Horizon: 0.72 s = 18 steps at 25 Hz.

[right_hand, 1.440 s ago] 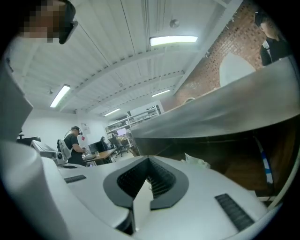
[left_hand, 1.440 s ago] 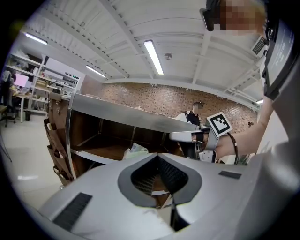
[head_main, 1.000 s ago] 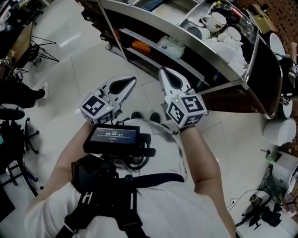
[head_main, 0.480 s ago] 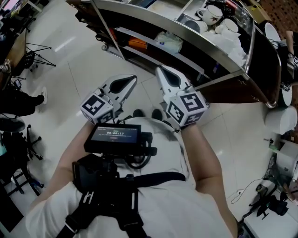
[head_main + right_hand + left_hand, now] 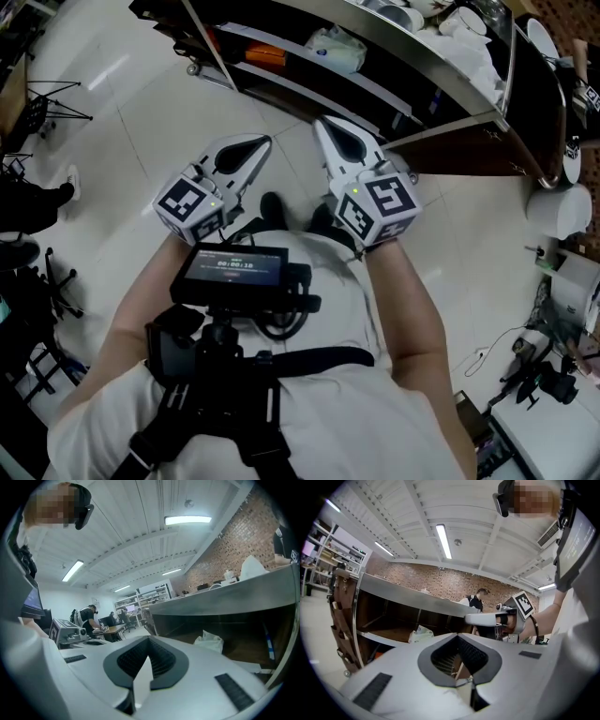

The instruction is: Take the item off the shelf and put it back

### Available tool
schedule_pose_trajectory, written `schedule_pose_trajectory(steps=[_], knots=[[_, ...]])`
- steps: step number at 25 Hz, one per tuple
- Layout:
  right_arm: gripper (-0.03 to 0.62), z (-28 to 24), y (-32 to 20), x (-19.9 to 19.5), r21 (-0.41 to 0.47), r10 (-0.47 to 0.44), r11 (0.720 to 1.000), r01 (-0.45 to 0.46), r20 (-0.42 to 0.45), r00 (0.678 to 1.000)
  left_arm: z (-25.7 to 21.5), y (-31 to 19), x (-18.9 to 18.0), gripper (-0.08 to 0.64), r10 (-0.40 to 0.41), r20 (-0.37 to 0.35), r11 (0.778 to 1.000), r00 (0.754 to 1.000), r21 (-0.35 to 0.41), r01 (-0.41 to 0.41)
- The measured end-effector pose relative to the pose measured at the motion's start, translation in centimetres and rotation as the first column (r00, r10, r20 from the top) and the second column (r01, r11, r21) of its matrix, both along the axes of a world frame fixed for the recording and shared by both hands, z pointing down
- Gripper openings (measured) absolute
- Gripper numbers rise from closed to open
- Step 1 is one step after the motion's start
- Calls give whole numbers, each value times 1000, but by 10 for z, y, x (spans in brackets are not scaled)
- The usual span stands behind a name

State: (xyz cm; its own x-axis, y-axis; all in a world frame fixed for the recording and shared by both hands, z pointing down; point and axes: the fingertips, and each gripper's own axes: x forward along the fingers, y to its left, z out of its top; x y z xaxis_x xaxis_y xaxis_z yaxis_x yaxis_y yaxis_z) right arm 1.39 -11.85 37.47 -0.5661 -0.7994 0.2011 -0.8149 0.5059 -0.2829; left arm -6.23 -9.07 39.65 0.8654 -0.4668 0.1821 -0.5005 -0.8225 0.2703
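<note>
Two claws: left claw [image 5: 265,142] and right claw [image 5: 320,123] both closed, empty
Item: white bag [image 5: 337,49] lying on shelf [image 5: 377,86], well beyond them
Handling: probably light, soft, crinkly; pinch bunched top

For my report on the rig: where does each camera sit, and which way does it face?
Head view: on the person's head, facing steeply down at the shelf; shows chest, forearms, left gripper, right gripper.
Left gripper view: on that gripper, facing along shut jaws to the shelf; shows right gripper, forearm.
Right gripper view: on that gripper, facing along shut jaws to the shelf; shows torso.
Shared by all: white bag.
</note>
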Motion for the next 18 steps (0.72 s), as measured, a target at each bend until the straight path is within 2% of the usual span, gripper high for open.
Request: schedule_pose_trajectory(steps=[6, 11, 18], knots=[[0, -13, 20, 8, 47, -17, 999, 17, -7, 1000, -11, 18, 17, 8, 6, -6, 1000, 1000, 12, -6], [0, -22, 38, 33, 82, -47, 995, 49, -30, 998, -20, 31, 47, 8, 0, -13, 1000, 1000, 26, 0], [0, -24, 56, 63, 100, -59, 993, 58, 0, 998, -25, 54, 78, 8, -8, 8, 999, 1000, 39, 7]])
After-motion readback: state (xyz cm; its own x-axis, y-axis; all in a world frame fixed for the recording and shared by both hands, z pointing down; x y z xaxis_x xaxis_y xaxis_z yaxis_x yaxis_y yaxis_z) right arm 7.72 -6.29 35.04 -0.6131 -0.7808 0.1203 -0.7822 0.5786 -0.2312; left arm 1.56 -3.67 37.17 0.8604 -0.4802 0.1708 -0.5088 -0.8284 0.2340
